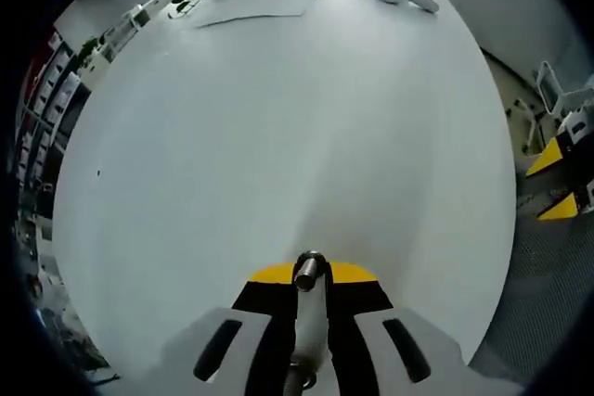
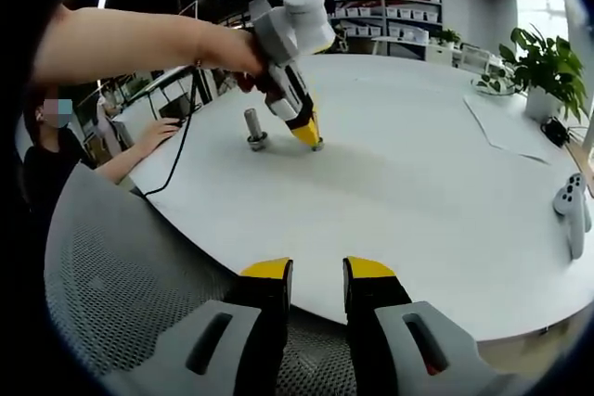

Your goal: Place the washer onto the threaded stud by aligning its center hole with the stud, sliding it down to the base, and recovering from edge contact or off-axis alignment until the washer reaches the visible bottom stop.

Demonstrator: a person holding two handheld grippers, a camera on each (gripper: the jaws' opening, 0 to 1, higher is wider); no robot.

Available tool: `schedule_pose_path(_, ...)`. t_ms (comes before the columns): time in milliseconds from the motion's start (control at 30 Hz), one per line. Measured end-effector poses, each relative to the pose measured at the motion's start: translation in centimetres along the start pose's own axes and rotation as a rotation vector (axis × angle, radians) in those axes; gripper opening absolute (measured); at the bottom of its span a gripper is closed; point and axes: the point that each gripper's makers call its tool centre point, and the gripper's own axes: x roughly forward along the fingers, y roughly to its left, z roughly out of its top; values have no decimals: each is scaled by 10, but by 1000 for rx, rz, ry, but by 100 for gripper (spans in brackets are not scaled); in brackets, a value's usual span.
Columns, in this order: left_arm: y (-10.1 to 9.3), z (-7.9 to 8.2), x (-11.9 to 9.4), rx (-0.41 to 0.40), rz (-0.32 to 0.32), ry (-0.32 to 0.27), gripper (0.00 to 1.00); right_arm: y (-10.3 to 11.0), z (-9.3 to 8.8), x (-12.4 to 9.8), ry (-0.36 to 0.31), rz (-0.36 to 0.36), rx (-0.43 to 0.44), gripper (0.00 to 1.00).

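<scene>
White table [image 1: 278, 136], yellow-tipped black tool [image 2: 317, 271]

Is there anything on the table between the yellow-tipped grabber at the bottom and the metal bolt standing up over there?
No. In the right gripper view, just bare white table lies between the right gripper and the bolt.

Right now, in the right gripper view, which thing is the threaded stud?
On the white round table, find the left gripper held tip-down in a person's hand. The threaded stud stands left of its yellow tips: a short upright metal post on a wider base.
</scene>
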Motion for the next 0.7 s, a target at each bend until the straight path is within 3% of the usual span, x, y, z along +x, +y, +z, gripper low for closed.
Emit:
schedule_pose_path(233, -21, -1, -3, 28, -8, 9, 8, 1, 1, 0, -5, 6, -5, 24)
schedule_pose_path(367, -17, 5, -4, -43, 37, -70, 12, 2, 0, 0, 3, 11, -10, 24)
schedule_pose_path(467, -21, 4, -18, -61, 26, -106, 29, 3, 0, 0, 6, 12, -11, 24)
schedule_pose_path(533, -13, 5, -31, -53, 77, -156, 38, 3, 0, 0, 4, 13, -11, 24)
schedule_pose_path(600, -11, 0, -49, -90, 94, -176, 38, 3, 0, 0, -1, 13, -11, 24)
schedule_pose_path(700, -5, 0, -82, -140, 147, -273, 41, 3, 1, 0, -4, 16, -14, 24)
